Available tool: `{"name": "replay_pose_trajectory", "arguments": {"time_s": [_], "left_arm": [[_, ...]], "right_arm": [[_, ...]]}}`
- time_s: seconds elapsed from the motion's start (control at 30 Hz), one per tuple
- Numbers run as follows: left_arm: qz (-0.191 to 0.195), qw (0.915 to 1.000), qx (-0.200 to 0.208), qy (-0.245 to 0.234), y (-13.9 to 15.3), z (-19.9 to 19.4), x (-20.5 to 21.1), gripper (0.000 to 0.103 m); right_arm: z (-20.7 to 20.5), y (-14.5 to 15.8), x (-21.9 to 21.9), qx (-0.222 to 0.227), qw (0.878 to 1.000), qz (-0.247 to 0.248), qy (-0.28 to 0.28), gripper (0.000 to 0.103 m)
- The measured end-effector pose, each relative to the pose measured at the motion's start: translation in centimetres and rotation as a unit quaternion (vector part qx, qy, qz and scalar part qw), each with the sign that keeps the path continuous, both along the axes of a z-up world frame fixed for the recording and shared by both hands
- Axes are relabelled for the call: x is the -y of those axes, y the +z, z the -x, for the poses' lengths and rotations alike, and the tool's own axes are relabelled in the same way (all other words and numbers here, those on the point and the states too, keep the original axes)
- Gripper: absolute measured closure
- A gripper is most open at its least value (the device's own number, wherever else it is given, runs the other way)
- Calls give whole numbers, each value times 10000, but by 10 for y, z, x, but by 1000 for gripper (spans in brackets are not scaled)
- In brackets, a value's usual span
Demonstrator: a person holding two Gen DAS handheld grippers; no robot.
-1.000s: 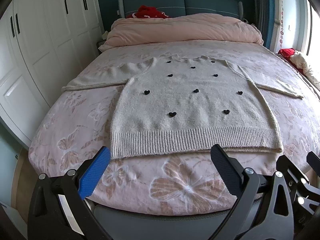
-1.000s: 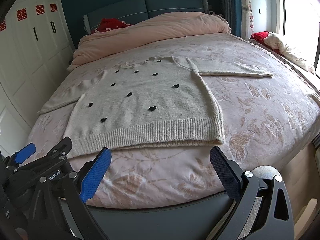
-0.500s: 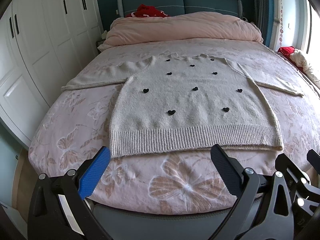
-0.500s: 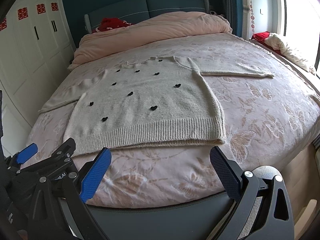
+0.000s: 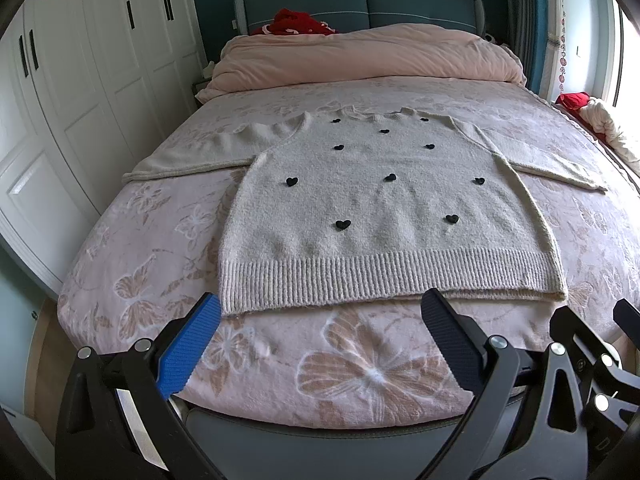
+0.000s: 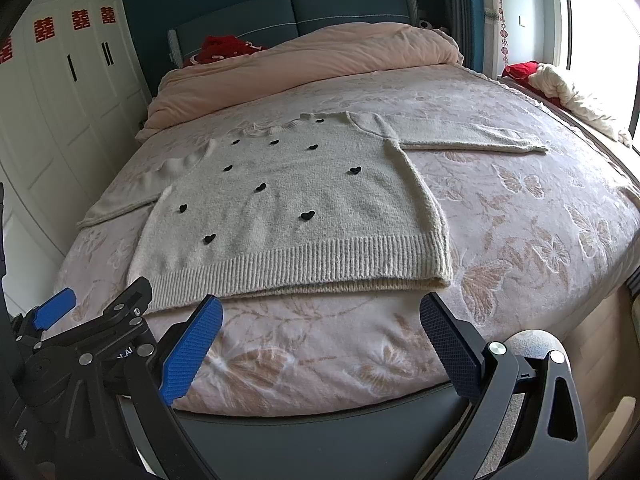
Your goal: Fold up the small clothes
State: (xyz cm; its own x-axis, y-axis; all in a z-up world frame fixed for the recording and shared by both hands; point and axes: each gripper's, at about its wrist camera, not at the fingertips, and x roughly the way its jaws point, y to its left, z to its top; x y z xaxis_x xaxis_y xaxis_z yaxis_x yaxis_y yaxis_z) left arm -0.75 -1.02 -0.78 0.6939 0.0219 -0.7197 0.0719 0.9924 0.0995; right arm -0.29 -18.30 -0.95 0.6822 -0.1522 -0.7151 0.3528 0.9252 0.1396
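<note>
A cream knit sweater (image 5: 384, 216) with small black hearts lies flat and face up on the bed, both sleeves spread out sideways, ribbed hem toward me; it also shows in the right wrist view (image 6: 296, 208). My left gripper (image 5: 320, 320) is open and empty, hovering just short of the hem's middle. My right gripper (image 6: 320, 320) is open and empty, just short of the hem's right half. The left gripper's body (image 6: 80, 332) shows at the lower left of the right wrist view.
The bed (image 5: 360, 368) has a pink butterfly-print cover and a folded pink duvet (image 5: 368, 60) at the head. White wardrobe doors (image 5: 80, 80) stand along the left. Red and white cloth (image 6: 560, 88) lies by the window at right.
Both grippers have edged slightly forward toward the sweater's hem. Both stay open. The sweater has not moved.
</note>
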Motion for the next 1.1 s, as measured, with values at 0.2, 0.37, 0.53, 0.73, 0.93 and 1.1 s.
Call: {"name": "replay_pose_trajectory", "arguments": {"time_s": [0.2, 0.37, 0.53, 0.73, 0.93, 1.1], "left_arm": [[-10, 10000, 6, 1, 0, 0, 1, 5], [-11, 10000, 4, 0, 0, 0, 0, 5], [-5, 10000, -2, -3, 1, -1, 0, 5], [-9, 10000, -6, 0, 0, -1, 0, 5], [-3, 10000, -9, -1, 0, -1, 0, 5], [-10, 10000, -12, 0, -1, 0, 0, 5]], "right_arm": [[0, 0, 0, -3, 10000, -16, -26, 5], [0, 0, 0, -7, 10000, -21, -25, 5], [0, -2, 0, -9, 10000, -31, -25, 5], [0, -4, -2, -30, 10000, -41, -46, 5], [0, -4, -2, -26, 10000, -50, -45, 5], [0, -4, -3, -33, 10000, -52, -46, 5]]}}
